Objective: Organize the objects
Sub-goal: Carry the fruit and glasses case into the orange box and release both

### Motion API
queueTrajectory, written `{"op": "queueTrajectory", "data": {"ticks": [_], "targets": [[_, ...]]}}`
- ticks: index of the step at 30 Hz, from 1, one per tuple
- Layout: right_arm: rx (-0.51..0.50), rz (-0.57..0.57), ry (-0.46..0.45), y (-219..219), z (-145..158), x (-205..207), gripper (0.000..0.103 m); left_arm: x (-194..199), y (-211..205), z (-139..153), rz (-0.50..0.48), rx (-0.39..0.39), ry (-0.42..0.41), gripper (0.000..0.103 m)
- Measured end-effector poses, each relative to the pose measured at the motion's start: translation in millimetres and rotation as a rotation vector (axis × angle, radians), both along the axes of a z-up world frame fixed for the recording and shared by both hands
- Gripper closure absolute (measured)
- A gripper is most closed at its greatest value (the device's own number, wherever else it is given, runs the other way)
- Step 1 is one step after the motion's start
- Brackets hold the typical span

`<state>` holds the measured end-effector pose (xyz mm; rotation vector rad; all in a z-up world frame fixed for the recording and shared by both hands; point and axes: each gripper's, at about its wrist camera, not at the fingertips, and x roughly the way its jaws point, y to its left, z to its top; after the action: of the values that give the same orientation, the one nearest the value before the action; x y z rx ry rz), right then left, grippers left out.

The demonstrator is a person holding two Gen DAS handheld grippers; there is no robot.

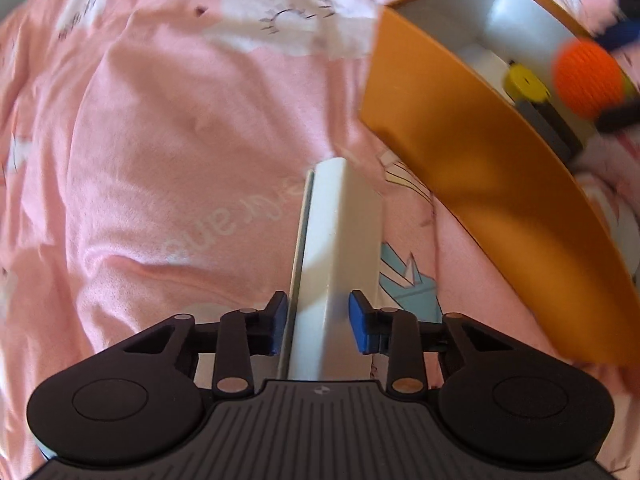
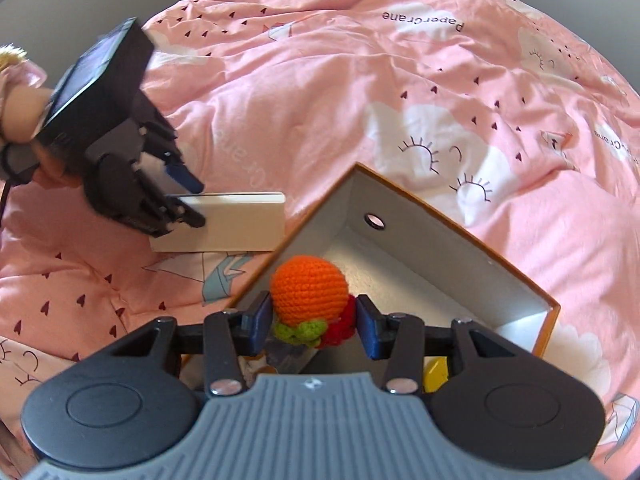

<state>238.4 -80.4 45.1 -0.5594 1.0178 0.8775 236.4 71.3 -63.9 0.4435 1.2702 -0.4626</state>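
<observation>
My left gripper is shut on a flat white box that stands on its long edge on the pink duvet. The right wrist view shows that same gripper clamping the white box at its left end. My right gripper is shut on a crocheted orange toy with green and red bits under it. It hangs over the near corner of an open orange box with a white inside. In the left wrist view the orange toy shows blurred above the orange box.
A pink printed duvet covers the whole bed in soft folds. A yellow piece and a dark grey piece lie inside the orange box. A person's hand holds the left gripper at the far left.
</observation>
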Motion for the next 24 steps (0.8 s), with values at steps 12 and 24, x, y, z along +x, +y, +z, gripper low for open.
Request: {"op": "queueTrajectory", "data": {"ticks": [12,24], "targets": [[-0.002,-0.058,0.014,-32,-11,-2,0.056,-58,-32,3,-0.125,-0.09,-0.001,0.073],[-0.041,-0.081,0.004,-48,-23,10,0.056,-32,-31,-5,0.057,-0.137,-0.023,0.035]]}}
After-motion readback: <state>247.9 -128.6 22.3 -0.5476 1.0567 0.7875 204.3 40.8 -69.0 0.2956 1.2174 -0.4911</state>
